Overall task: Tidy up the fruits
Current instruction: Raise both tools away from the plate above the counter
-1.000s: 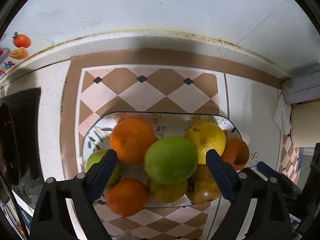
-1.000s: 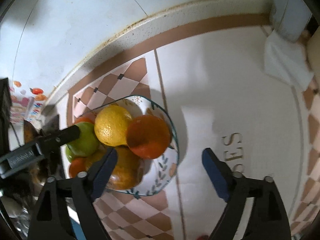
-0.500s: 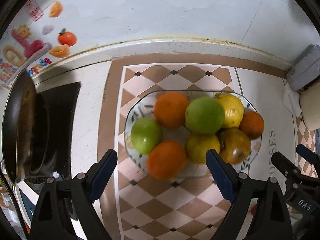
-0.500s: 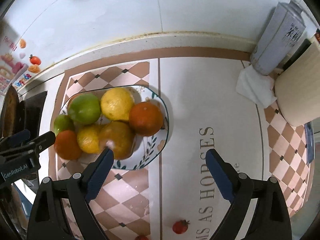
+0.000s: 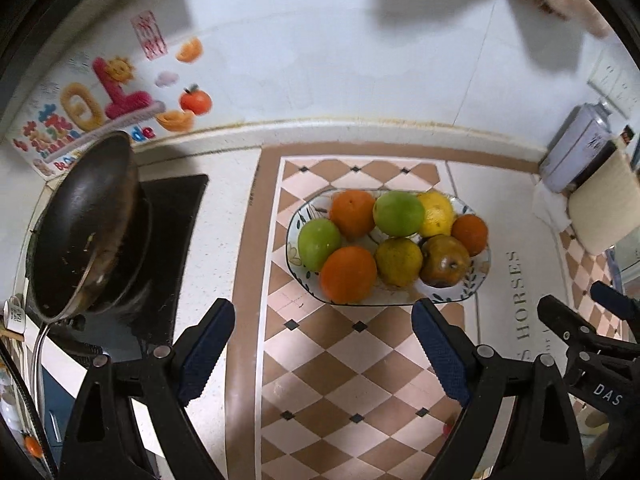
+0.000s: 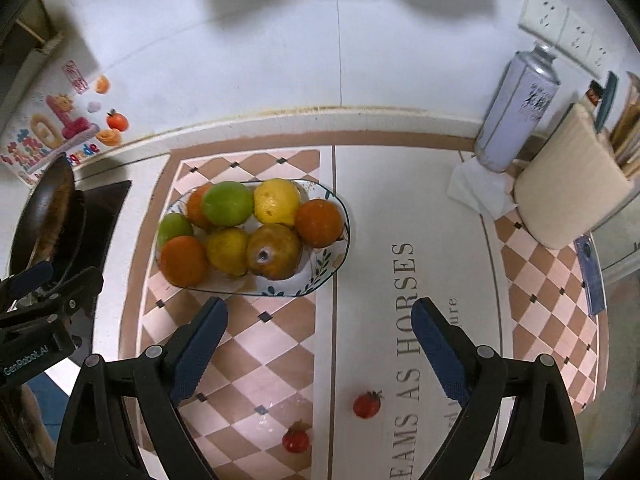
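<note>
While both tongs, left tongs [image 5: 323, 334] and right tongs [image 6: 320, 332], gape empty, the plate [image 6: 320, 276] holds eight fruits; two small red fruits [image 6: 365, 404] lie nearer on the checkered desk [image 6: 272, 340].

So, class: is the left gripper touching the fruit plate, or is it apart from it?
Apart. The left wrist view shows the open left gripper short of the fruit plate, with checkered mat visible between its fingertips and the rim.

three oranges [image 5: 348, 274], two green apples [image 5: 319, 244], two lemons [image 5: 435, 214]
</note>
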A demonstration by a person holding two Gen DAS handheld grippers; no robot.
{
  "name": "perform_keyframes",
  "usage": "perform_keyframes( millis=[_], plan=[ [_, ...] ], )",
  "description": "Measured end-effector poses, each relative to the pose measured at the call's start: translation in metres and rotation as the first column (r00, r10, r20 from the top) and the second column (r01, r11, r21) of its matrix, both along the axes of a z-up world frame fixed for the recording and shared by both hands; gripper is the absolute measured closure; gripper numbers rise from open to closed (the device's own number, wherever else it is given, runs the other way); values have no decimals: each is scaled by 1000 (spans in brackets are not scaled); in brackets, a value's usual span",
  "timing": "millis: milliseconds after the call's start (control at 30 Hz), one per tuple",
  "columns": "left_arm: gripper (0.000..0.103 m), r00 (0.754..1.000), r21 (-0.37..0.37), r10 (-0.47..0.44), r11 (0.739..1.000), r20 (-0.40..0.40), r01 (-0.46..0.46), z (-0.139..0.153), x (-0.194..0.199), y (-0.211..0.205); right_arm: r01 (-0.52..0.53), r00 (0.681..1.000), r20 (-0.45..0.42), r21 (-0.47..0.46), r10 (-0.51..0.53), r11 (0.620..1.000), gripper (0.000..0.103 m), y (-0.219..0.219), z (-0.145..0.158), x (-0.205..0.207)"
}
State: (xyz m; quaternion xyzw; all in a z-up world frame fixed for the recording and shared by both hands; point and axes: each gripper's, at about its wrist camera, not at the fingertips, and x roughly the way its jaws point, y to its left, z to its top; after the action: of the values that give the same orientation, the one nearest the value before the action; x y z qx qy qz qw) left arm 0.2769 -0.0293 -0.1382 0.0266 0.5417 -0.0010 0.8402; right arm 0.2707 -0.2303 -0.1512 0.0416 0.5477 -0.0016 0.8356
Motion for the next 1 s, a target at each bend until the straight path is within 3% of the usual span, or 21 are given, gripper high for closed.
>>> perform_keyframes(
  millis=[533, 1000],
  plan=[
    [12, 980, -52, -38, 997, 194, 49, 86, -97, 2, -4, 980, 197, -21, 8, 1000, 7, 12, 94, -111],
    [12, 960, -74, -45, 995, 275, 68, 118, -150, 9, 25, 952, 307, -19, -18, 1000, 4, 16, 147, -175]
  ],
)
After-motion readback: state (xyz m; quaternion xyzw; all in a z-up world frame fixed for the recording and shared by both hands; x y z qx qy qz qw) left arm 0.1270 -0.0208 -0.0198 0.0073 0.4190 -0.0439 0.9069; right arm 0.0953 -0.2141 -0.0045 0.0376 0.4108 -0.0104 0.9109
